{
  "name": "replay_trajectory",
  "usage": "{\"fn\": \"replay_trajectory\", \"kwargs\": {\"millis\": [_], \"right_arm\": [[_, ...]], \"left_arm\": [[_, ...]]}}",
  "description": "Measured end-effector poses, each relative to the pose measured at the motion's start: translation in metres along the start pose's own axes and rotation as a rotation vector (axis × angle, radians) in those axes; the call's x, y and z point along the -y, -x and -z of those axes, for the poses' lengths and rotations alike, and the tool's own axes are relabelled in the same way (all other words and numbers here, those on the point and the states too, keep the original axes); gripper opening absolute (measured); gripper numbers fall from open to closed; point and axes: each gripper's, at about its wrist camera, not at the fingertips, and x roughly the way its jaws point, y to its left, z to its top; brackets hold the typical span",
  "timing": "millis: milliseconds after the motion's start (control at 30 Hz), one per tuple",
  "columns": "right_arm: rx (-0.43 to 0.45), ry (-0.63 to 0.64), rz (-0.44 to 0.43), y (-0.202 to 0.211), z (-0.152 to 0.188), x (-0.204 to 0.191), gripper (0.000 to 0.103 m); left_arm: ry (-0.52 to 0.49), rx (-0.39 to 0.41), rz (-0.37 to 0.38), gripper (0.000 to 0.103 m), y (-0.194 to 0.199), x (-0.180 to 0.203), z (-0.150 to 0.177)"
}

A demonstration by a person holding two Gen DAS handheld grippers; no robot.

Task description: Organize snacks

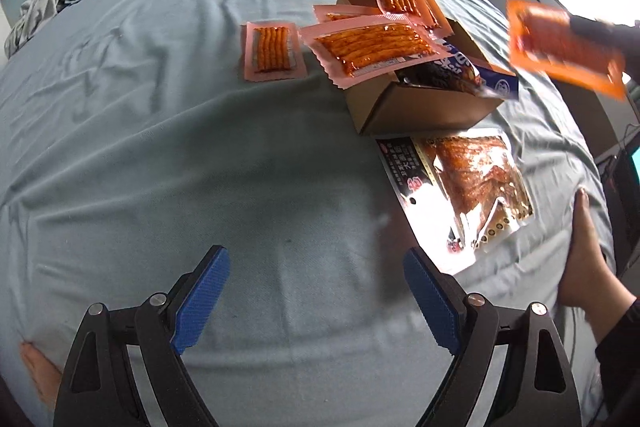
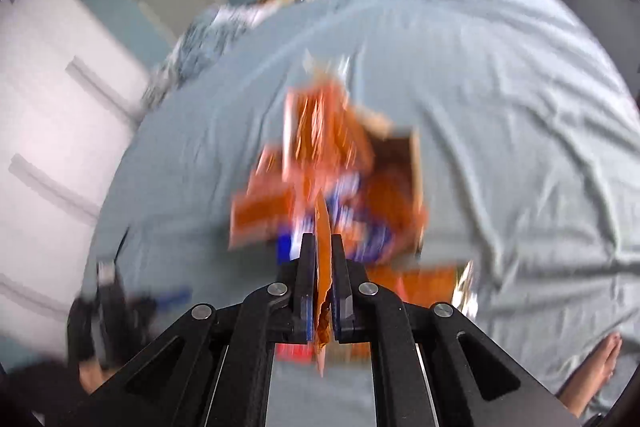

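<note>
Right gripper [image 2: 323, 239] at bottom center of frame, fingers closed on an orange snack packet [image 2: 323, 227] held edge-on between the pads. Just past the tips, mid-frame: a motion-blurred cardboard box [image 2: 414, 163] stuffed with orange and blue packets on a grey-blue bedsheet [image 2: 500, 107]. White wardrobe [image 2: 48, 131] along the left edge, bare foot [image 2: 596, 367] lower right.

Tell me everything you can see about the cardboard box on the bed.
The cardboard box is small, plain brown and open-topped, with a torn flap at its far edge. It sits on the grey-blue bedsheet, overfilled: pink snack packets lean across its rim and a blue packet sticks out. Neither gripper touches it.
</note>
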Motion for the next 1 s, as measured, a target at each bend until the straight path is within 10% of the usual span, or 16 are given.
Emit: {"fn": "replay_trajectory", "kwargs": {"millis": [167, 333, 500, 567, 1000], "right_arm": [[0.034, 0.149, 0.206, -0.034, -0.011, -0.033, 0.005], [-0.067, 0.125, 0.088, -0.051, 0.009, -0.044, 0.013], [0.041, 0.152, 0.059, -0.024, 0.034, -0.038, 0.071], [0.074, 0.202, 0.091, -0.013, 0.056, -0.030, 0.079], [-0.323, 0.538, 0.237, -0.056, 0.153, 0.020, 0.081]], "left_arm": [[-0.001, 0.024, -0.015, 0.090, 0.002, 0.005, 0.000], [-0.005, 0.038, -0.031, 0.090, -0.001, 0.008, -0.003], [0.004, 0.035, -0.038, 0.090, -0.007, 0.009, -0.004], [0.002, 0.032, -0.042, 0.090, -0.008, 0.010, -0.004], [0.008, 0.022, -0.077, 0.090, -0.010, 0.015, -0.003]]}}
